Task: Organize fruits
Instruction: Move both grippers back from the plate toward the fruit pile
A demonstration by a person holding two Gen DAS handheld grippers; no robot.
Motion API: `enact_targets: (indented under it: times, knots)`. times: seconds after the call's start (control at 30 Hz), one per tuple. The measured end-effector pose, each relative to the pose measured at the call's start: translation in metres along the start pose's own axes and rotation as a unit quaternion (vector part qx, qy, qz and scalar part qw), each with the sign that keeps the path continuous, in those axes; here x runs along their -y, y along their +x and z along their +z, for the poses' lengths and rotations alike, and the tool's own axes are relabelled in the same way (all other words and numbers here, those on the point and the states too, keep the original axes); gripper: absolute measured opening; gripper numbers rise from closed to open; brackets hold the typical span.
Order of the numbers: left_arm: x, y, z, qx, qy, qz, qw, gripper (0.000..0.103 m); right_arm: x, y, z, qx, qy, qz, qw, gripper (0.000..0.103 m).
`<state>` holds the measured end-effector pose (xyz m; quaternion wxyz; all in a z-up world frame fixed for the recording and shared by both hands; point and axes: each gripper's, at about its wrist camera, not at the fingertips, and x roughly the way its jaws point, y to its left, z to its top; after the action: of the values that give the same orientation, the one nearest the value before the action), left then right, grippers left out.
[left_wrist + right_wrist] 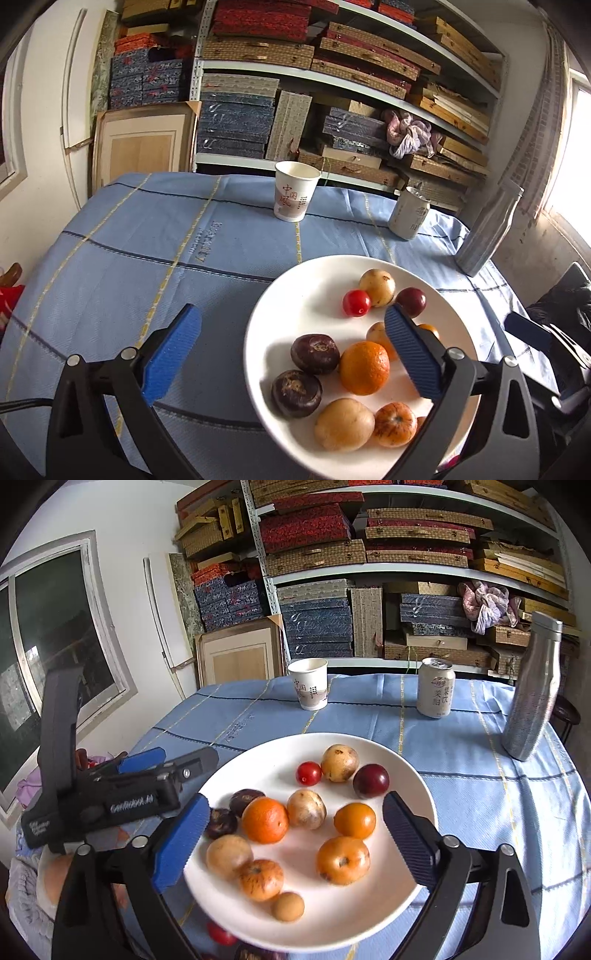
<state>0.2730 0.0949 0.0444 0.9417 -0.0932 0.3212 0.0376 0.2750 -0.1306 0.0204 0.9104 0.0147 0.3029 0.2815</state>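
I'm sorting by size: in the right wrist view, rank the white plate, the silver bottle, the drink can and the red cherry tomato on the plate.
1. white plate
2. silver bottle
3. drink can
4. red cherry tomato

The plate lies nearest, which flatters it.

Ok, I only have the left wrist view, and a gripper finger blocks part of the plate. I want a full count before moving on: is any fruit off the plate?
Observer: Yes. In the right wrist view a cherry tomato lies off the white plate, at its near rim and partly hidden by it.
Operator: What sits behind that finger?
Observer: A smooth orange fruit, whole, on the plate.
Operator: Is the right gripper carrying anything?
Observer: No. The right gripper is open over the plate, and its pads touch no fruit.
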Motion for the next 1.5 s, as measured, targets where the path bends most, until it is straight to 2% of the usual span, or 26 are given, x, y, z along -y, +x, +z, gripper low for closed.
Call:
enact_targets:
  times: [0.1, 0.2, 0.33, 0.5, 0.6, 0.7, 0.83, 1.0, 1.1, 1.23, 1.37, 1.5]
  knots:
    - [0.0, -0.01, -0.002, 0.003, -0.002, 0.011, 0.9999, 0.098, -0.003, -0.013, -0.011, -0.002, -0.01, -0.003, 1.0, 0.099]
    - [0.004, -0.021, -0.005, 0.001, -0.009, 0.002, 1.0, 0.098, 0.0, -0.023, -0.03, -0.013, -0.012, -0.009, 1.0, 0.099]
    - [0.016, -0.036, -0.018, -0.004, 0.011, 0.0, 0.9999, 0.098, 0.009, -0.034, -0.057, -0.027, 0.002, -0.016, 1.0, 0.099]
    - [0.018, -0.064, -0.055, -0.012, 0.029, -0.004, 0.9995, 0.098, 0.02, -0.055, -0.082, -0.029, 0.013, -0.025, 0.999, 0.099]
    - [0.016, -0.08, -0.078, -0.025, 0.033, -0.003, 0.9991, 0.098, 0.019, -0.07, -0.091, -0.024, 0.01, -0.02, 0.999, 0.099]
    - [0.017, -0.097, -0.099, -0.022, 0.041, -0.006, 0.9989, 0.098, 0.017, -0.081, -0.1, -0.025, 0.006, -0.015, 1.0, 0.099]
    - [0.026, -0.111, -0.133, -0.035, 0.079, 0.007, 0.9963, 0.098, 0.014, -0.093, -0.114, -0.027, 0.002, -0.005, 1.0, 0.099]
    - [0.048, -0.117, -0.17, -0.057, 0.145, 0.021, 0.9876, 0.098, 0.011, -0.1, -0.128, -0.035, 0.001, 0.005, 0.999, 0.099]
    - [0.055, -0.123, -0.175, -0.049, 0.16, 0.016, 0.9857, 0.098, 0.009, -0.103, -0.134, -0.039, -0.001, 0.008, 0.999, 0.099]
    - [0.053, -0.124, -0.176, -0.05, 0.151, 0.008, 0.9873, 0.098, 0.007, -0.106, -0.14, -0.043, -0.005, 0.017, 0.999, 0.099]
    - [0.054, -0.131, -0.175, -0.04, 0.144, -0.025, 0.9884, 0.098, 0.005, -0.107, -0.141, -0.044, -0.01, 0.021, 0.999, 0.099]
    - [0.061, -0.125, -0.178, -0.053, 0.159, -0.024, 0.9856, 0.098, 0.005, -0.107, -0.142, -0.048, -0.009, 0.024, 0.999, 0.099]
